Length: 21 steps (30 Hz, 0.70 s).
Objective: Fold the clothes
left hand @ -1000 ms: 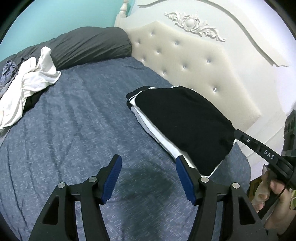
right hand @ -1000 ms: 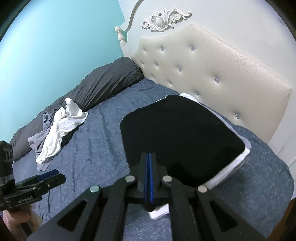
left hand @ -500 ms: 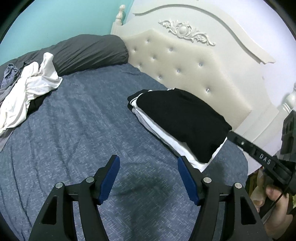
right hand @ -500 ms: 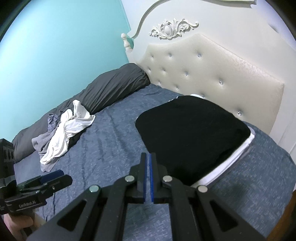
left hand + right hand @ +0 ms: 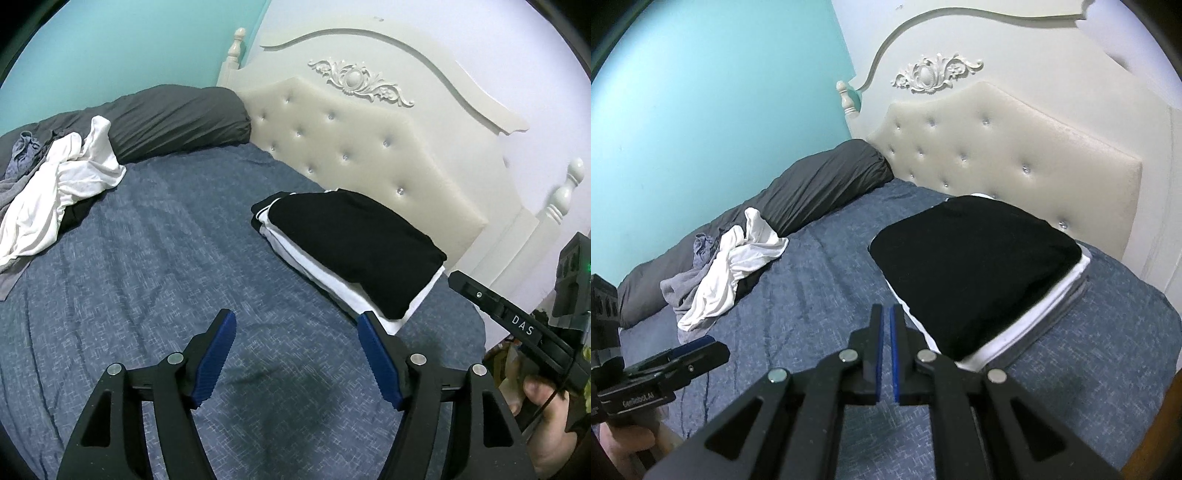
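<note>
A folded stack of clothes, with a black garment [image 5: 354, 243] on top of white and grey ones, lies on the blue bed cover [image 5: 147, 280] by the headboard. In the right wrist view the same stack [image 5: 975, 266] is just right of my fingers. My left gripper [image 5: 295, 315] is open over bare cover, left of the stack's near corner. My right gripper [image 5: 886, 308] is nearly shut, a thin slit between its blue pads and nothing in it, clear of the stack. A crumpled white garment [image 5: 62, 192] on grey clothes lies far left.
A dark grey rolled pillow [image 5: 177, 118] runs along the teal wall behind the loose pile [image 5: 738, 266]. The cream tufted headboard [image 5: 369, 155] stands right behind the stack. The bed's edge drops off at the right. A hand [image 5: 546, 443] holds the right gripper.
Both grippers have drawn back and up from the stack. The right gripper left the black garment's edge and its pads parted to a thin slit. The left stayed open.
</note>
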Motion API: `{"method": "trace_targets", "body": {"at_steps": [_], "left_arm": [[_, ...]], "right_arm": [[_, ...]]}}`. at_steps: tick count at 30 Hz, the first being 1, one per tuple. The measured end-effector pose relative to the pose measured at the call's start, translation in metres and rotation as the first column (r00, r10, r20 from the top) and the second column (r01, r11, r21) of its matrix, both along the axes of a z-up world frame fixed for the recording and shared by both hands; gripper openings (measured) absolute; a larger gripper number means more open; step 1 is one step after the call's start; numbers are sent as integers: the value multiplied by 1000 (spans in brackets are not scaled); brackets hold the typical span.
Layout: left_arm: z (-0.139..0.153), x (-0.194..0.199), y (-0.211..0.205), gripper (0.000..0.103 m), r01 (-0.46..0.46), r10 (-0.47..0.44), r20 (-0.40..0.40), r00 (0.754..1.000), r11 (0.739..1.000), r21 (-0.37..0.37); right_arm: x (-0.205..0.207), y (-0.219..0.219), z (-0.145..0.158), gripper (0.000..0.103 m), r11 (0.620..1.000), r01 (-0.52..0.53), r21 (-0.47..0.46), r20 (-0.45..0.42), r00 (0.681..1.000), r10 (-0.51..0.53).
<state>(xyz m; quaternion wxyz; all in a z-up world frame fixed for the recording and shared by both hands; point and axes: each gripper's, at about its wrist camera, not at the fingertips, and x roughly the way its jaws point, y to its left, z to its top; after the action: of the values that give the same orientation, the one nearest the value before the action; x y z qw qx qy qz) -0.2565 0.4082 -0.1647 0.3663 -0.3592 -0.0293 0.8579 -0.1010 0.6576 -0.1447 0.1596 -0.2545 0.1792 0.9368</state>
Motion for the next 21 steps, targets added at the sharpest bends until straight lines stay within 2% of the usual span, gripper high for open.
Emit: {"method": "trace_targets", "body": {"at_steps": [7, 12, 18, 21], "left_arm": [[7, 18, -10, 73, 18, -17, -36, 999, 1000, 19], [27, 44, -22, 73, 12, -9, -55, 998, 999, 40], [53, 77, -38, 73, 2, 2, -76, 997, 998, 62], [66, 94, -45, 73, -1, 7, -89, 996, 997, 72]], "right_arm": [[20, -10, 6, 9, 1000, 18, 13, -22, 1000, -18], [41, -25, 16, 10, 999, 14, 31, -50, 999, -12], [83, -45, 49, 11, 998, 15, 66, -89, 996, -9], [105, -52, 66, 13, 998, 21, 65, -81, 997, -15]]}}
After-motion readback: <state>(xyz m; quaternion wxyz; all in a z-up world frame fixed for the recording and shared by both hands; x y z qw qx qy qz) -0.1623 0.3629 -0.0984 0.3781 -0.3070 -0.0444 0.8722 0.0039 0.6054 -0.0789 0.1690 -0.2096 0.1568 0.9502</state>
